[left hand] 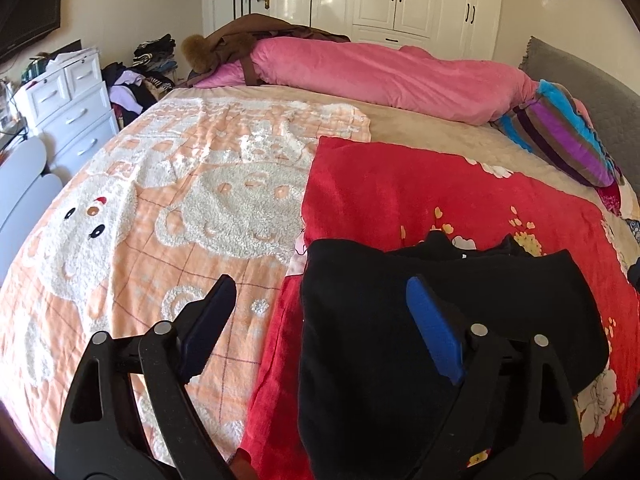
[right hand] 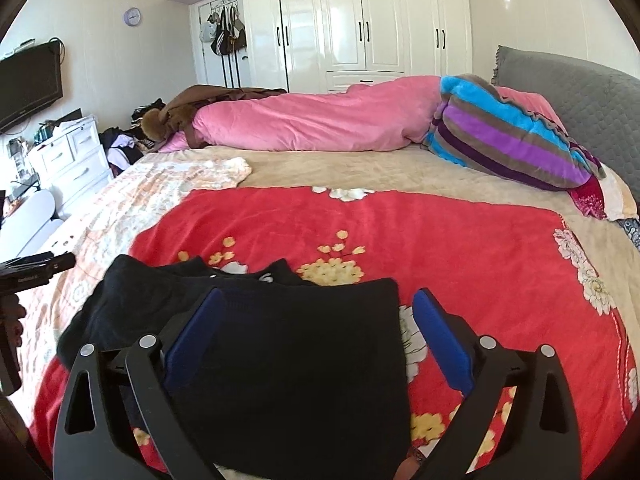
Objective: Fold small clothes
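Jaws of both the left gripper (left hand: 320, 320) and right gripper (right hand: 316, 332) gape wide, gripping nothing. Beneath them, untouched, a folded black garment (right hand: 288, 360) lies on the red blanket (right hand: 460, 248).

Left gripper (left hand: 320, 292) and right gripper (right hand: 316, 306) both angled downward, jaws wide apart, nothing gripped.

— What lies under the right gripper (right hand: 316, 332)?
— A black garment (right hand: 288, 360), folded on the red floral blanket (right hand: 460, 240).
— Gripped?
— No, the jaws stand wide, blue pads (right hand: 442, 340) clear of the cloth.
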